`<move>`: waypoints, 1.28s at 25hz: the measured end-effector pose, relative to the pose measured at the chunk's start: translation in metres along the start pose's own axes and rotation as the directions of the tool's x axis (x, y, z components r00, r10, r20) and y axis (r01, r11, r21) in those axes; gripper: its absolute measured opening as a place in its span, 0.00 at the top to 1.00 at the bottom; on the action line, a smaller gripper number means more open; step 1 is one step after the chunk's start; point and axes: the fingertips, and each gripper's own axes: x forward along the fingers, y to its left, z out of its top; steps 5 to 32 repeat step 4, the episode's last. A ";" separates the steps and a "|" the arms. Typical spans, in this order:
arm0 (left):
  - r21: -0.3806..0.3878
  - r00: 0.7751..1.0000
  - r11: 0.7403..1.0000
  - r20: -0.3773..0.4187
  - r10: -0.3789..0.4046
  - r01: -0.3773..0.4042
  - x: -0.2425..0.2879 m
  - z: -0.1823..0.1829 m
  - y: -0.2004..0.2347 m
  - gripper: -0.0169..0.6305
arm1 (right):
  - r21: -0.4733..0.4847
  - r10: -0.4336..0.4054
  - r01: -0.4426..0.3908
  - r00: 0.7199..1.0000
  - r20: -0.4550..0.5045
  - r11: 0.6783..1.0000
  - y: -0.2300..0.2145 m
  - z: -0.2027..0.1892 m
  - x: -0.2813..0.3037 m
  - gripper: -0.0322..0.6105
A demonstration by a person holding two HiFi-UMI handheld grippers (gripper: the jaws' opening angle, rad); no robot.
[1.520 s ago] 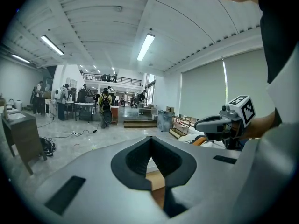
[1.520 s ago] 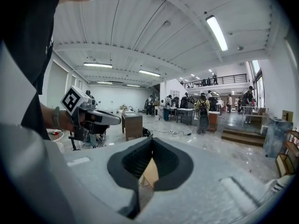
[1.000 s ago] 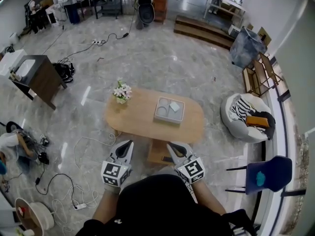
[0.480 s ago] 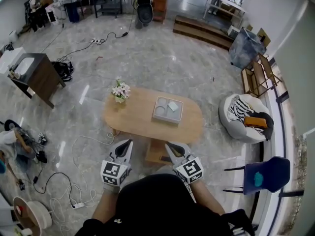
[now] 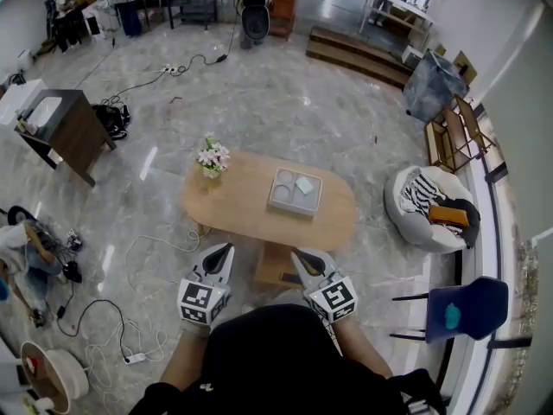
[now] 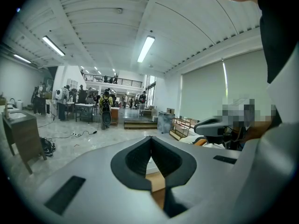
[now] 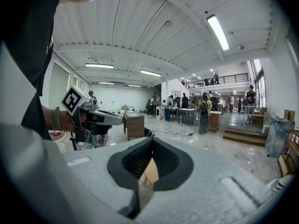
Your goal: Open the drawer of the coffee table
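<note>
An oval wooden coffee table point(image 5: 233, 206) stands on the marble floor in the head view. Its wooden base with the drawer point(image 5: 275, 268) shows under the near edge. My left gripper point(image 5: 223, 253) and right gripper point(image 5: 298, 258) hover side by side in front of the table's near edge, both shut with nothing between the jaws. Through the slit of the left gripper point(image 6: 150, 139) a strip of tan wood point(image 6: 156, 181) shows. In the right gripper view the right gripper point(image 7: 152, 140) points the same way, and the left gripper point(image 7: 91, 115) appears at its left.
A grey tray point(image 5: 295, 193) and a small flower vase point(image 5: 212, 159) sit on the table. A white beanbag point(image 5: 428, 207) and a blue chair point(image 5: 467, 309) stand to the right, a dark cabinet point(image 5: 65, 137) to the left. Cables point(image 5: 130, 318) lie on the floor near my left.
</note>
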 end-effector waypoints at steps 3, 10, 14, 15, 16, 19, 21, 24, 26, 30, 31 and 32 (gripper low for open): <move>0.001 1.000 1.000 0.004 -0.002 0.002 0.001 0.000 0.000 0.95 | 0.012 -0.012 0.012 1.000 0.001 1.000 -0.002 0.001 -0.001 0.95; 0.001 1.000 1.000 0.005 -0.003 0.003 0.001 0.000 0.000 0.95 | 0.013 -0.014 0.014 1.000 0.002 1.000 -0.003 0.002 -0.001 0.95; 0.001 1.000 1.000 0.005 -0.003 0.003 0.001 0.000 0.000 0.95 | 0.013 -0.014 0.014 1.000 0.002 1.000 -0.003 0.002 -0.001 0.95; 0.001 1.000 1.000 0.005 -0.003 0.003 0.001 0.000 0.000 0.95 | 0.013 -0.014 0.014 1.000 0.002 1.000 -0.003 0.002 -0.001 0.95; 0.001 1.000 1.000 0.005 -0.003 0.003 0.001 0.000 0.000 0.95 | 0.013 -0.014 0.014 1.000 0.002 1.000 -0.003 0.002 -0.001 0.95; 0.001 1.000 1.000 0.005 -0.003 0.003 0.001 0.000 0.000 0.95 | 0.013 -0.014 0.014 1.000 0.002 1.000 -0.003 0.002 -0.001 0.95; 0.001 1.000 1.000 0.005 -0.003 0.003 0.001 0.000 0.000 0.95 | 0.013 -0.014 0.014 1.000 0.002 1.000 -0.003 0.002 -0.001 0.95; 0.001 1.000 1.000 0.005 -0.003 0.003 0.001 0.000 0.000 0.95 | 0.013 -0.014 0.014 1.000 0.002 1.000 -0.003 0.002 -0.001 0.95; 0.001 1.000 1.000 0.005 -0.003 0.003 0.001 0.000 0.000 0.95 | 0.013 -0.014 0.014 1.000 0.002 1.000 -0.003 0.002 -0.001 0.95; 0.001 1.000 1.000 0.005 -0.003 0.003 0.001 0.000 0.000 0.95 | 0.013 -0.014 0.014 1.000 0.002 1.000 -0.003 0.002 -0.001 0.95; 0.001 1.000 1.000 0.005 -0.003 0.003 0.001 0.000 0.000 0.95 | 0.013 -0.014 0.014 1.000 0.002 1.000 -0.003 0.002 -0.001 0.95; 0.001 1.000 1.000 0.005 -0.003 0.003 0.001 0.000 0.000 0.95 | 0.013 -0.014 0.014 1.000 0.002 1.000 -0.003 0.002 -0.001 0.95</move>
